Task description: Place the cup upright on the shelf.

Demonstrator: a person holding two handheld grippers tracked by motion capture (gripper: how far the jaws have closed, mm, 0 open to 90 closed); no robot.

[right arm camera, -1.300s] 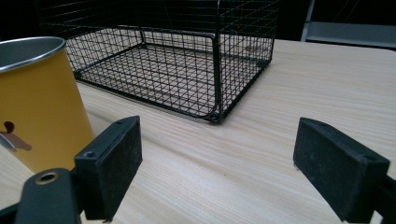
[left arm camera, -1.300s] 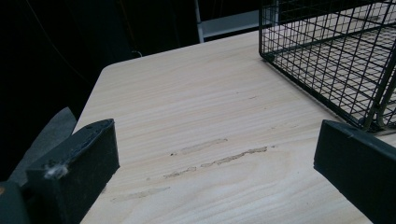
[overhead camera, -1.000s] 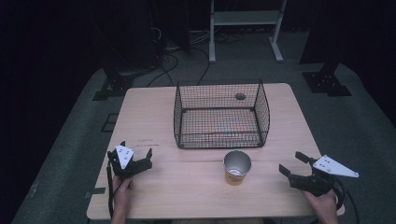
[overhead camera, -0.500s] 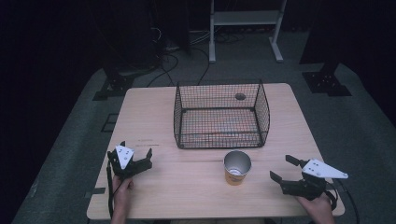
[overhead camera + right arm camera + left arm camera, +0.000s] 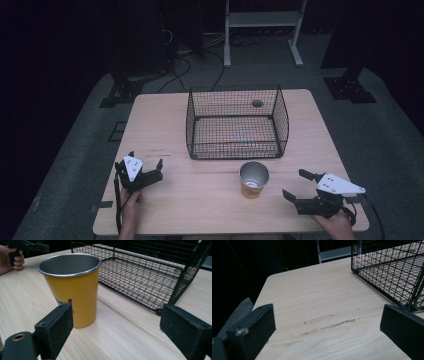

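A yellow cup [image 5: 254, 180] with a steel rim stands upright on the table, just in front of a black wire basket [image 5: 235, 125]. In the right gripper view the cup [image 5: 72, 287] rises close ahead, left of centre, with the basket [image 5: 150, 272] behind it. My right gripper [image 5: 296, 186] is open near the front right of the table, a short way right of the cup and pointing at it. Open too is my left gripper [image 5: 146, 164], low at the front left with nothing between its jaws; its view looks over bare wood to the basket's corner [image 5: 387, 272].
The wooden table [image 5: 165, 130] has worn streaks [image 5: 327, 323] ahead of the left gripper. The basket is open at the top and has nothing in it. A small dark hole [image 5: 257, 103] sits in the tabletop behind it. A white stand [image 5: 262, 30] and cables lie on the floor beyond.
My right gripper has slid left along the front edge toward the cup and turned to face it. The left gripper and the cup have stayed put.
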